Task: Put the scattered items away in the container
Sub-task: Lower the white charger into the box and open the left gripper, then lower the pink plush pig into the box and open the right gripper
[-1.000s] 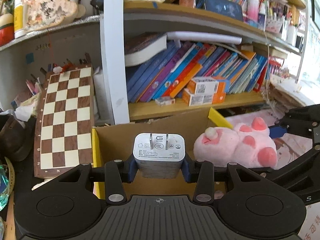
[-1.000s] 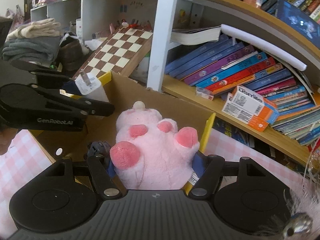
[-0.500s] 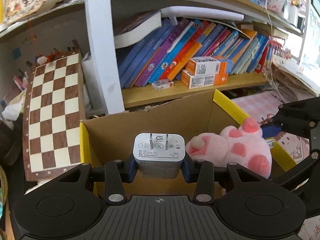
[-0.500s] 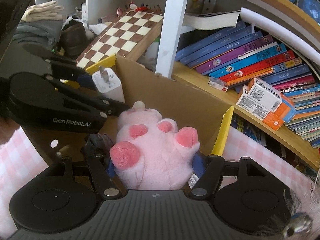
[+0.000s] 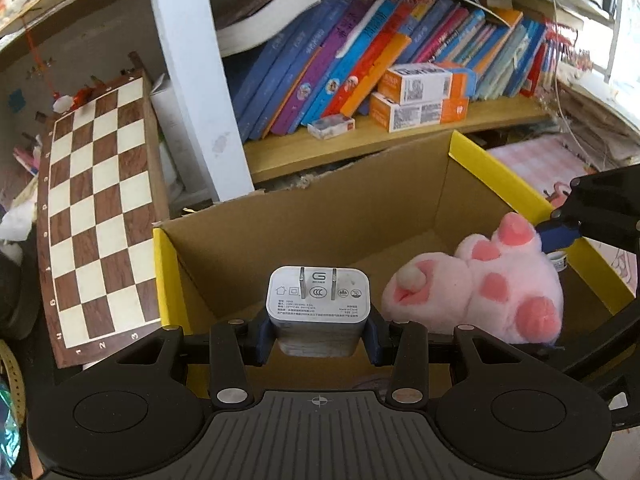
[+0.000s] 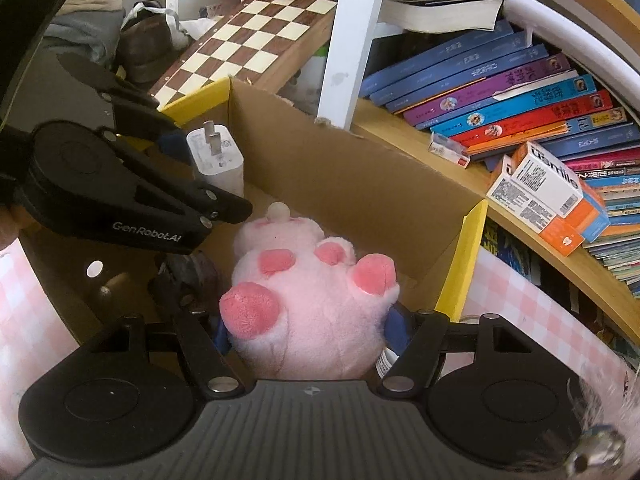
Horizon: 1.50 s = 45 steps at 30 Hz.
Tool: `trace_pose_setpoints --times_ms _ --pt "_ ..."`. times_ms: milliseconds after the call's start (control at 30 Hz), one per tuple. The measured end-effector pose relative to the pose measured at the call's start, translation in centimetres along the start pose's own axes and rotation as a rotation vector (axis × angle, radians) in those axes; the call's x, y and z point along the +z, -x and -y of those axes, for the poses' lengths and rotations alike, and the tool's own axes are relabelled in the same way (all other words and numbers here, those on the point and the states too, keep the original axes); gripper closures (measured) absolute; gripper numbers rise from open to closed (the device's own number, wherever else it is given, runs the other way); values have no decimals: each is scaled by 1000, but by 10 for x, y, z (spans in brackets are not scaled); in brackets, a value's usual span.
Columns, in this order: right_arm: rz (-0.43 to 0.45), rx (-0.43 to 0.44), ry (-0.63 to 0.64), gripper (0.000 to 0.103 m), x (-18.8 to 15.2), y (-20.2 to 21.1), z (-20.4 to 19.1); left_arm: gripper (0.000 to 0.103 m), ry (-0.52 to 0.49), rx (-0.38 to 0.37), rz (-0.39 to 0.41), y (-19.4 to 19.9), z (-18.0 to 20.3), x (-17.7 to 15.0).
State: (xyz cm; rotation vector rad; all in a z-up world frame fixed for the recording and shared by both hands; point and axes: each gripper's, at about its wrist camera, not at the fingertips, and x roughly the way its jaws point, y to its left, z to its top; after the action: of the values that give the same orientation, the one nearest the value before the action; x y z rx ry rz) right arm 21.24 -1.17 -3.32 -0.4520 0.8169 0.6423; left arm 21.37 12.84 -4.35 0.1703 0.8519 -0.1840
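Note:
A white plug-in charger point(image 5: 318, 306) with two prongs sits clamped in my left gripper point(image 5: 318, 338), held over the open cardboard box point(image 5: 320, 216) with yellow flap edges. A pink plush toy point(image 6: 308, 308) with darker pink paw pads is squeezed between the blue pads of my right gripper point(image 6: 308, 330), inside the box's right half. In the right wrist view the left gripper point(image 6: 208, 168) and the charger point(image 6: 216, 160) hang at the box's left side, above its floor. In the left wrist view the plush toy point(image 5: 480, 292) hangs to the right of the charger.
A wooden chessboard point(image 5: 96, 216) leans left of the box. Behind it stands a bookshelf with slanted books point(image 5: 360, 64) and orange-white cartons point(image 5: 420, 98). A white upright post point(image 5: 196, 80) rises just behind the box. Pink checked cloth point(image 6: 532, 320) covers the table around it.
Both grippers have sunk toward the box, each still holding its item. The box's inside now fills more of both views and the upper shelves have slid out of sight.

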Motion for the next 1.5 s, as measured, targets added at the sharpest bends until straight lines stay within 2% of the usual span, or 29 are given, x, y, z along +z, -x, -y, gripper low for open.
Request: trace_pose_setpoints --times_ms 500,533,600,633,933,1100,1500 --pt "12 8 -15 35 -2 5 2 60 2 11 4 3 1 -2" --pt "11 8 -14 35 -2 5 2 59 0 12 4 3 2 -2" --pt "10 8 -13 35 -3 5 1 42 -5 12 22 7 4 -3" --pt "9 9 -12 35 -3 6 1 39 -5 13 35 10 4 -3" --pt "4 13 -8 35 -4 8 -3 37 13 4 83 30 9 -3" --pt "-4 17 -15 35 -4 10 -1 24 9 4 89 44 16 -8" --pt "-20 0 -10 34 -3 12 -2 21 38 -6 103 62 22 -19"
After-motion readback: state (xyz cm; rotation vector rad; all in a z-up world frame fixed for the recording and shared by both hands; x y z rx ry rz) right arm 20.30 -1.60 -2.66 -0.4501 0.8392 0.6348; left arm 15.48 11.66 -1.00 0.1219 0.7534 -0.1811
